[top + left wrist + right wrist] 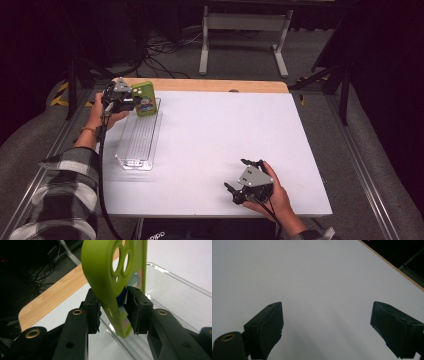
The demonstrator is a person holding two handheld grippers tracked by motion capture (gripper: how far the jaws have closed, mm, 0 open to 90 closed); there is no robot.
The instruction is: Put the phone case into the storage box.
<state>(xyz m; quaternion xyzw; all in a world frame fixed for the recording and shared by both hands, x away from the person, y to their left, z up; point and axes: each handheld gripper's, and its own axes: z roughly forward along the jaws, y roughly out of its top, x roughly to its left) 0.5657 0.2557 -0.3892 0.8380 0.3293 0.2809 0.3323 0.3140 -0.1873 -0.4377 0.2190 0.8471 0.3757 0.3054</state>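
A green phone case (pixel 145 99) with round camera holes stands upright at the far end of a clear plastic tray (pixel 155 135). My left gripper (pixel 136 102) reaches it from the left. In the left gripper view the case (pixel 107 272) sits between the two black jaws of the left gripper (pixel 113 312), with a pad against each face, and its lower end hangs by the tray rim (pixel 175 277). My right gripper (pixel 234 173) rests near the table's front edge. In the right gripper view, the right gripper (pixel 325 322) has its jaws wide apart with nothing between them.
The white table top (pixel 225 125) has a wooden strip (pixel 210 85) along its far edge. A white metal frame (pixel 245 30) and loose cables lie on the floor beyond. A person's left forearm in a plaid sleeve (pixel 65 185) comes in at the bottom left.
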